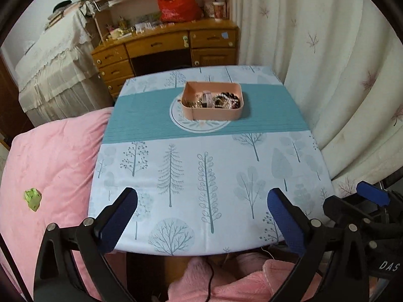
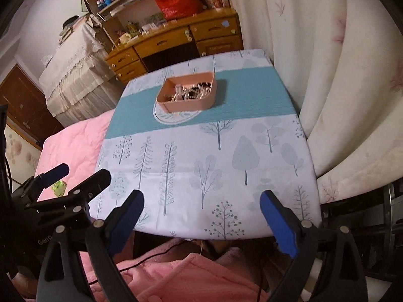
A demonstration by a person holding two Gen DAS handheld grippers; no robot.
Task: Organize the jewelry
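A pink box [image 1: 214, 114] stands on the teal band of the table, far from both grippers. It holds a pile of jewelry [image 1: 219, 100]: beads, chains and a small band. In the right wrist view the box [image 2: 191, 102] and jewelry [image 2: 191, 91] show at the table's far side. My left gripper [image 1: 202, 201] is open and empty above the near table edge. My right gripper [image 2: 201, 202] is open and empty, also at the near edge. The right gripper's fingers [image 1: 372, 193] show at the right in the left wrist view, and the left gripper's fingers [image 2: 58, 172] at the left in the right wrist view.
The table wears a tree-print cloth [image 1: 201, 176]. A pink quilt [image 1: 50, 163] with a green scrap [image 1: 32, 198] lies to the left. A cream curtain [image 1: 327, 75] hangs at the right. A wooden desk [image 1: 163, 47] stands behind the table.
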